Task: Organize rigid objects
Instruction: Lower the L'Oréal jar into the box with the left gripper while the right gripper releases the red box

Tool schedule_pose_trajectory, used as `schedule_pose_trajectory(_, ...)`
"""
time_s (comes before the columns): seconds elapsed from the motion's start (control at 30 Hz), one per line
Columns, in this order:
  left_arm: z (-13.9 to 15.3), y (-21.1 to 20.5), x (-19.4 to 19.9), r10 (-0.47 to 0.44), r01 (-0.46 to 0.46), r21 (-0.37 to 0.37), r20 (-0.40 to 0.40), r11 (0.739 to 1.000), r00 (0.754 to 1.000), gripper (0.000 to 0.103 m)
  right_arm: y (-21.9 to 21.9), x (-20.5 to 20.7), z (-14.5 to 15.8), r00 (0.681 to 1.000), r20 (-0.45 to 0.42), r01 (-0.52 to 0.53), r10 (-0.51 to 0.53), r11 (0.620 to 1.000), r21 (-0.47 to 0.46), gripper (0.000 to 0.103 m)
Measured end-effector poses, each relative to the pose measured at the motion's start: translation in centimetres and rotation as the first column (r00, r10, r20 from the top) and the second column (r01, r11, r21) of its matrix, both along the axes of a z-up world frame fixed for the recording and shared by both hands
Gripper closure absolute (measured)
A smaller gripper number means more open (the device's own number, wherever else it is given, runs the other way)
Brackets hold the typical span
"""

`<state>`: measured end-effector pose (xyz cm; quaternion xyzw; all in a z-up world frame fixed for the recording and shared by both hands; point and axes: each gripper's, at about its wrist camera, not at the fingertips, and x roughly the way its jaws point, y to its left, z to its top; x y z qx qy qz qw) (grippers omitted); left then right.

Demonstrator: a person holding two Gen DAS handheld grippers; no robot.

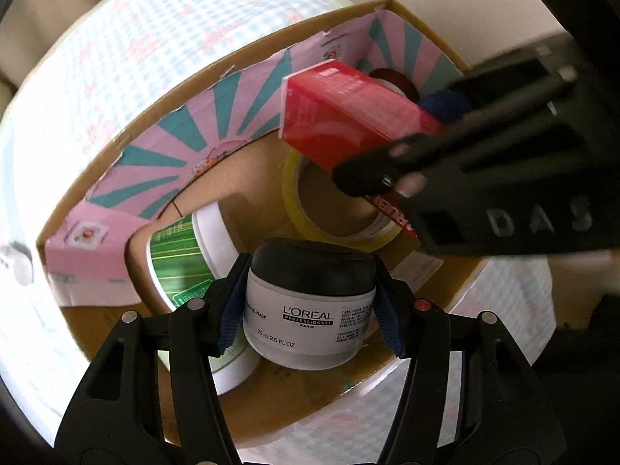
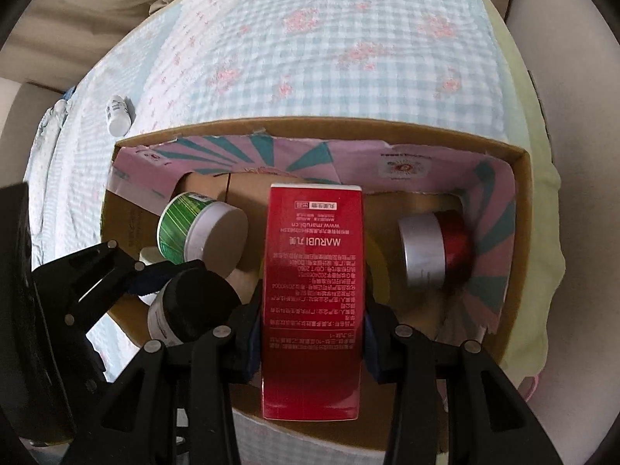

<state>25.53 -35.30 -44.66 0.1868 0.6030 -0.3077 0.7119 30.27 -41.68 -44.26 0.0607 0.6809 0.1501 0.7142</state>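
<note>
Left gripper (image 1: 310,310) clamps the white black-lidded plastic jar (image 1: 312,306); right gripper (image 2: 310,348) clamps the tall red carton (image 2: 312,302). Best lower both gently into the brown cardboard box (image 2: 519,232), carton toward twelve o'clock.

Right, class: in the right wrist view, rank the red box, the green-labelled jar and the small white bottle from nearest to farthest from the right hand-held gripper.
1. Red box: held between the right hand-held gripper fingers.
2. Green-labelled jar: left, inside the cardboard box.
3. Small white bottle: far left, on the bedspread.

Bed (image 2: 348,38) under a pale blue checked quilt with pink flowers, beige curtain (image 2: 97,7) behind, pale wall
</note>
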Motion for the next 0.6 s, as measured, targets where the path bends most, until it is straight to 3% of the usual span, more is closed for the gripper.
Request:
schedule_pose_trajectory(0.23, 0.8, 0.8, 0.5, 0.01, -0.01, -0.034, -0.01, 0.999, 1.0, 0.044, 0.4, 1.2, -0.5, 1.0, -0.008, -0.023, 0.024, 1.0, 0.018, 0.063)
schedule_pose_trajectory(0.27, 1.3, 1.2, 0.7, 0.027, -0.028, -0.052, -0.014, 0.998, 1.0, 0.018, 0.2, 1.3, -0.2, 1.0, 0.005, -0.015, 0.015, 1.0, 0.015, 0.061)
schedule_pose_trajectory(0.3, 1.7, 1.6, 0.9, 0.04, -0.04, -0.059, -0.007, 0.997, 0.999, 0.002, 0.1, 1.2, 0.1, 1.0, 0.022, -0.005, 0.004, 1.0, 0.016, 0.045)
schedule_pose_trajectory(0.33, 2.3, 2.0, 0.8, 0.053, -0.052, -0.072, 0.009, 0.996, 0.999, 0.0, -0.3, 1.2, 0.8, 0.999, 0.052, 0.015, -0.017, 0.999, 0.029, 0.015)
schedule_pose_trajectory(0.37, 2.7, 2.5, 0.9, 0.066, -0.065, -0.086, 0.012, 0.994, 0.998, 0.0, -0.6, 1.2, 1.2, 0.997, 0.07, 0.03, -0.032, 0.999, 0.037, 0.0)
schedule_pose_trajectory(0.6, 3.3, 5.5, 1.2, 0.136, -0.137, -0.099, -0.016, 0.986, 0.991, 0.0, -1.8, 0.3, 3.0, 0.989, 0.118, 0.082, -0.086, 0.996, 0.044, 0.0)
